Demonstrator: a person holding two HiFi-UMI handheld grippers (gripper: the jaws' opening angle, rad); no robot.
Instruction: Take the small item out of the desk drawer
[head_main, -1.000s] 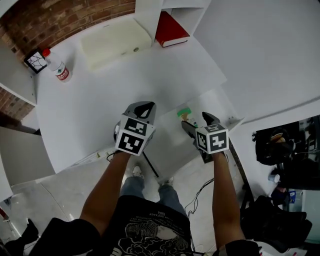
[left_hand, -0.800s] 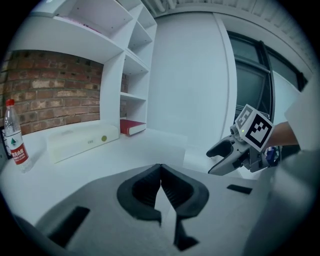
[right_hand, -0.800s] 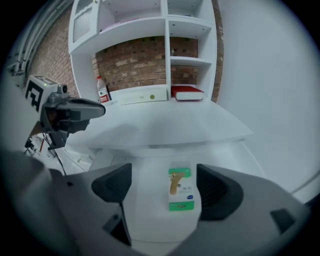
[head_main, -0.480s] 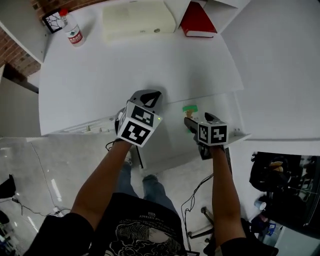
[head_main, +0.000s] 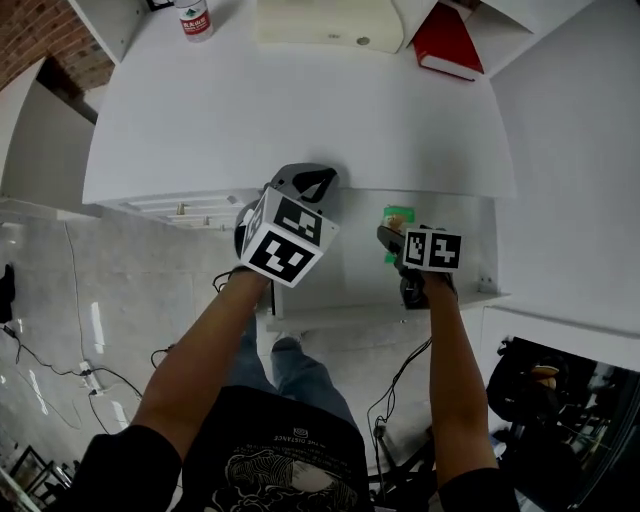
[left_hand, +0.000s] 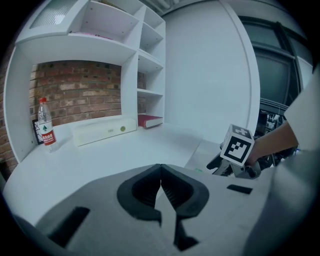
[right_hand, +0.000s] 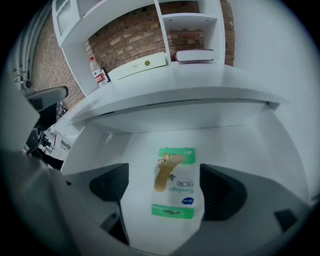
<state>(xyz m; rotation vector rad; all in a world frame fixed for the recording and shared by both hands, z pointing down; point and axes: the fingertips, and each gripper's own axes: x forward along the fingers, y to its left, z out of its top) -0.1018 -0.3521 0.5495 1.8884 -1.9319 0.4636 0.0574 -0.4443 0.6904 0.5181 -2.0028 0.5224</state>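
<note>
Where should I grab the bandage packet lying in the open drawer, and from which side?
Pinch the bandage packet across its two long edges, near the middle, coming from above at the drawer's open front. It lies flat, lengthwise front to back, and the desk top overhangs the rear. The right claw's jaws are opening, one on each side of it, not touching.

Looks like an office or study corner to me: white desk (head_main: 300, 110), built-in shelf unit (left_hand: 145, 55), brick wall (left_hand: 77, 95) behind, red book (head_main: 447, 42), water bottle (head_main: 193, 17).
</note>
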